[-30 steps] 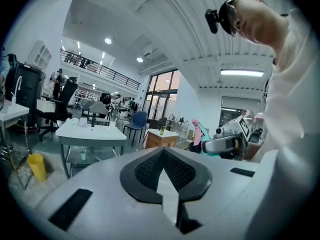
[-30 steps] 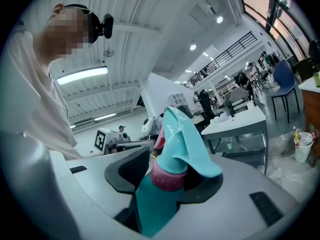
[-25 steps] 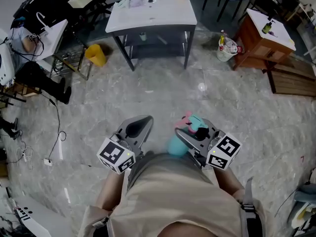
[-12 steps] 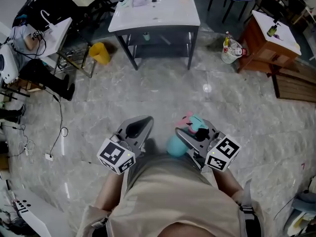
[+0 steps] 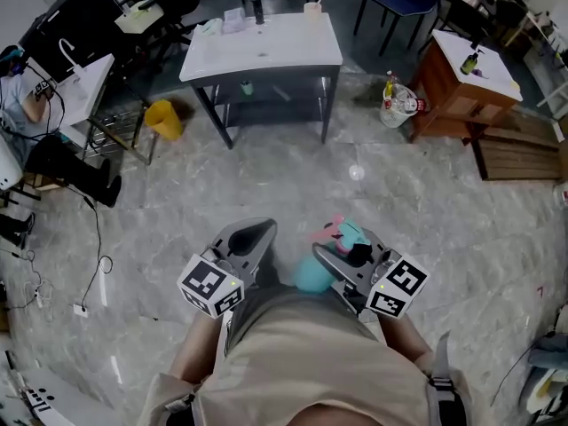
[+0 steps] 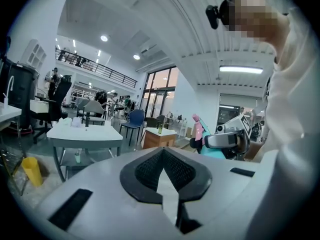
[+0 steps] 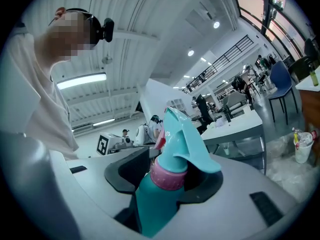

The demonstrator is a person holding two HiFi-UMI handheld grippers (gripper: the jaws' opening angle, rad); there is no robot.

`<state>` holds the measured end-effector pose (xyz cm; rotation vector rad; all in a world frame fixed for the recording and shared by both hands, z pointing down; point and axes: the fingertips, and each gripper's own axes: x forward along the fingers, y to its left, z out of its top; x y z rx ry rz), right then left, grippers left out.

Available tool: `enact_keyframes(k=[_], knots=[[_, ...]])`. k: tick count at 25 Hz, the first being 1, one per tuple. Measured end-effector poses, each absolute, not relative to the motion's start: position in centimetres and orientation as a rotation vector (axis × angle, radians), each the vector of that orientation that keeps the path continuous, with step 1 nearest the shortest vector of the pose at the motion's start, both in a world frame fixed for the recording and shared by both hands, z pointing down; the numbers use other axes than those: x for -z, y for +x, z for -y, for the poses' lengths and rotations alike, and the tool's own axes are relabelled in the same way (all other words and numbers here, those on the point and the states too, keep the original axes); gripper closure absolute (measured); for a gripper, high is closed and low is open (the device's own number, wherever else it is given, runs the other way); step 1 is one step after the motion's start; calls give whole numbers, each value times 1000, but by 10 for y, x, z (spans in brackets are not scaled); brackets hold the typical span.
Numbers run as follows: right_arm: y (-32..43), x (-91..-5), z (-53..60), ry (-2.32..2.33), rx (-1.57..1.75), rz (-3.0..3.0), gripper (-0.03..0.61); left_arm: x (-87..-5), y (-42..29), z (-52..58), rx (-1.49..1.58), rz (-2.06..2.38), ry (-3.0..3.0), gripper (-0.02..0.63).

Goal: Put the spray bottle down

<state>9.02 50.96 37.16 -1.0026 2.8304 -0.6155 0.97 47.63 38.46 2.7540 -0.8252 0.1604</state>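
Note:
A teal spray bottle (image 7: pixel 150 204) with a pink collar and a teal trigger head stands upright between the jaws of my right gripper (image 7: pixel 170 171), which is shut on its neck and body. In the head view the bottle (image 5: pixel 311 273) hangs above the marble floor in front of the person's waist, in the right gripper (image 5: pixel 344 248). My left gripper (image 5: pixel 257 232) is beside it to the left. Its jaws are together with nothing between them, as in the left gripper view (image 6: pixel 162 151). That view also catches the bottle (image 6: pixel 198 132) at the right.
A white table (image 5: pixel 293 56) with small items stands ahead across the floor. A wooden cabinet (image 5: pixel 453 82) with a bottle on it is at the right, and a white bag (image 5: pixel 399 103) of items beside it. A yellow bin (image 5: pixel 164 118) and cables lie at the left.
The room has slid slightly left in the head view, and the table looks a little lower. Both grippers keep their places before the person, the bottle still held.

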Motion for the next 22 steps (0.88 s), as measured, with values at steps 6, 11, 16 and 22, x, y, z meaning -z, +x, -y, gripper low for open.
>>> enact_keyframes(k=[6,11,16,22], knots=[[79,-374,-488,-1063,631,-2825,387,-389,-1,-451,-116,792,2743,606],[68,-375,-466,-1056,675,-2798,387,-391,-17,-430,-98,773,2743,606],[54,-371,-438,-1033,668,-2823,387,-385,-28,-402,-61,776,2755,606],[39,-369,-411,-1058,674,-2837,387,-388,-42,-374,-47,766,2735,606]])
